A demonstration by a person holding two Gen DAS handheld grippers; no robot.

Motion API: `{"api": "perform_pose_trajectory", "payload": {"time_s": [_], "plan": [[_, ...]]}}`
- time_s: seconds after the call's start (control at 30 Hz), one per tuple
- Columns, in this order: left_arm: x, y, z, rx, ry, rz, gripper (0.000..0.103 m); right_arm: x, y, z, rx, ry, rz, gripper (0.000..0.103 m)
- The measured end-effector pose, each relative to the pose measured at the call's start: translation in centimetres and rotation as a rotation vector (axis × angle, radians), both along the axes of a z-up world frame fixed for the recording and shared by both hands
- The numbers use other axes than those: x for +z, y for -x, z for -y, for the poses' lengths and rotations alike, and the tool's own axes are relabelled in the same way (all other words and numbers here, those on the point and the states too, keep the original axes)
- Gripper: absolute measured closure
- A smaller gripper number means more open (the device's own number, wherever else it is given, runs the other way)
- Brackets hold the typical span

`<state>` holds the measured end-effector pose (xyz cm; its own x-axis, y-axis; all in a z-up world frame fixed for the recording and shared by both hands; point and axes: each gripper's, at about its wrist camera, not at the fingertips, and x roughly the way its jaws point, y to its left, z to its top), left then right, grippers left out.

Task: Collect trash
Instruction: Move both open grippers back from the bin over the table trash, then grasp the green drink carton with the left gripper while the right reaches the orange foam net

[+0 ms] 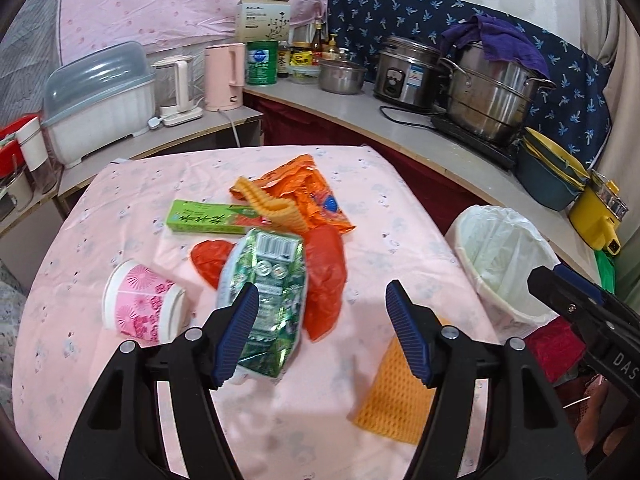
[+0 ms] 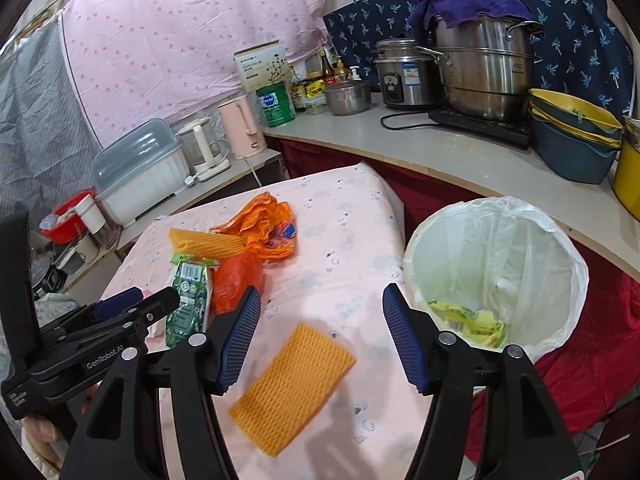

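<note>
Jaws apart over pink-clothed table (image 1: 360,184)

A pale worktop (image 2: 460,160) is curving along the wall, carrying a steel steamer pot (image 2: 486,76) and pink kettle (image 2: 242,128), while pink dotted cloth (image 2: 180,40) and navy patterned cloth (image 2: 580,40) are hanging behind.

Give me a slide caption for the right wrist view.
Open right gripper over an orange foam net on the pink-clothed table, beside the lined trash bin.
</note>
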<state>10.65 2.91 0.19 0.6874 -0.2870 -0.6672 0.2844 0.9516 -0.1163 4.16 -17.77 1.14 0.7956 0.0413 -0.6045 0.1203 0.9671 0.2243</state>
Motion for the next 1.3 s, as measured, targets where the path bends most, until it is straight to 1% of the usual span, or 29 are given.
{"api": "perform_pose_trajectory", "payload": {"time_s": [0.33,0.4,0.5,0.63,0.7,0.73,0.77,0.83,0.9,0.93,1.2,1.3], "plan": [[-0.9,0.5,-2.6,0.032,-0.01,-0.006,0.04,-2.2,0.2,-3.0,0.035,-0.017,-0.059,0.037],[-1.1,0.6,-2.9,0.035,-0.015,-0.006,0.036,-2.7,0.2,-3.6,0.039,-0.02,-0.072,0.037],[-1.5,0.7,-3.2,0.037,-0.024,-0.005,0.035,-3.4,0.2,-4.1,0.039,-0.023,-0.088,0.033],[-2.2,0.7,-3.7,0.04,-0.03,-0.013,0.033,-4.7,0.0,-4.8,0.039,-0.035,-0.119,0.032],[-2.6,0.7,-3.9,0.044,-0.032,-0.014,0.026,-5.4,-0.2,-5.1,0.038,-0.038,-0.138,0.029],[-2.8,0.6,-4.1,0.045,-0.033,-0.013,0.025,-5.8,-0.2,-5.3,0.035,-0.039,-0.145,0.027],[-3.0,0.6,-4.2,0.044,-0.035,-0.011,0.024,-6.2,-0.3,-5.4,0.032,-0.042,-0.153,0.027],[-3.5,0.6,-4.3,0.04,-0.043,-0.011,0.021,-7.0,-0.6,-5.6,0.03,-0.046,-0.172,0.027],[-4.0,0.3,-4.2,0.031,-0.053,-0.016,0.016,-7.9,-1.0,-5.9,0.026,-0.05,-0.194,0.027],[-4.3,0.2,-4.1,0.029,-0.061,-0.018,0.015,-8.3,-1.1,-6.1,0.025,-0.052,-0.203,0.027],[-6.9,-1.8,-2.7,0.021,-0.134,-0.043,0.014,-10.8,-2.4,-6.0,0.011,-0.059,-0.255,0.027],[-7.8,-2.8,-2.2,0.024,-0.15,-0.057,0.014,-11.1,-2.8,-6.1,0.007,-0.049,-0.258,0.023]]}}
